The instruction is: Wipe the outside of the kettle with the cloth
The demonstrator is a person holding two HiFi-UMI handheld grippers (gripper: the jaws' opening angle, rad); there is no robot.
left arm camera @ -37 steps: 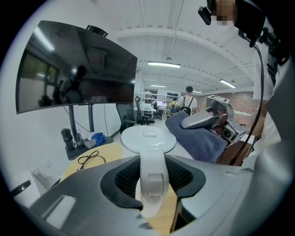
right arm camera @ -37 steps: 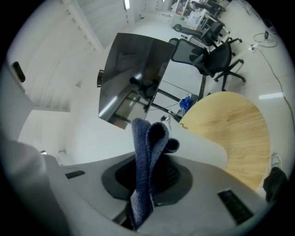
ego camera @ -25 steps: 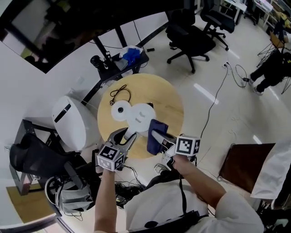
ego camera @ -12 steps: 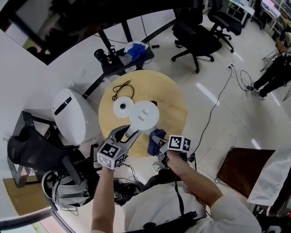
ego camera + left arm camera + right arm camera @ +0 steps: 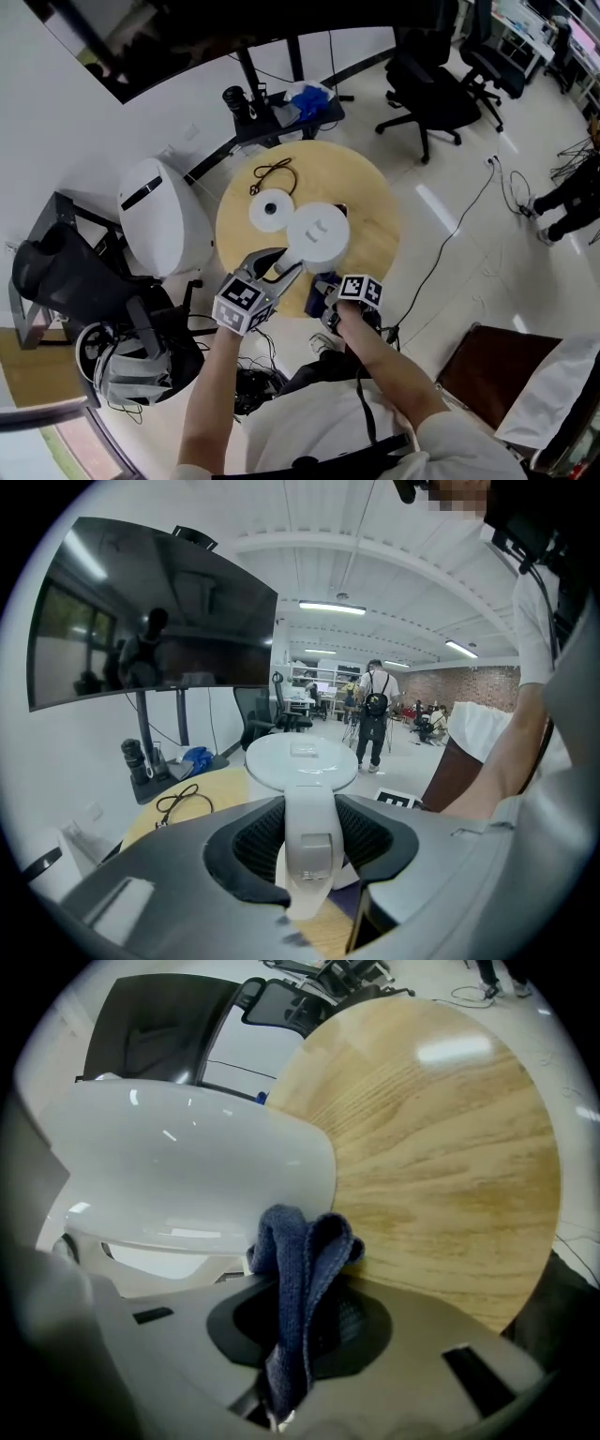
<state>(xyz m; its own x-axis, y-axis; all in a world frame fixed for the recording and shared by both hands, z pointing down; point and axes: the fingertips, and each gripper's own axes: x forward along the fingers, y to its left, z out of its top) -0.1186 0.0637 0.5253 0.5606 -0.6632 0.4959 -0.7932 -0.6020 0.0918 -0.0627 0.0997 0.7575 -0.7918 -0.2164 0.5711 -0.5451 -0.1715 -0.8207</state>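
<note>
Grey L gripper (image 5: 278,265), R gripper (image 5: 325,287); b/w cubes (image 5: 242,303); white tee (image 5: 337,412).

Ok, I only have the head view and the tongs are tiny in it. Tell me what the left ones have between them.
Observer: In the left gripper view the left tongs are clamped on the kettle's handle, with both dark pads against its white sides.
Operator: Now read me the other side.
Observer: The right tongs are shut on a folded dark blue cloth. Its bunched top stands up right at the lower wall of the kettle, though I cannot confirm that they touch.
</note>
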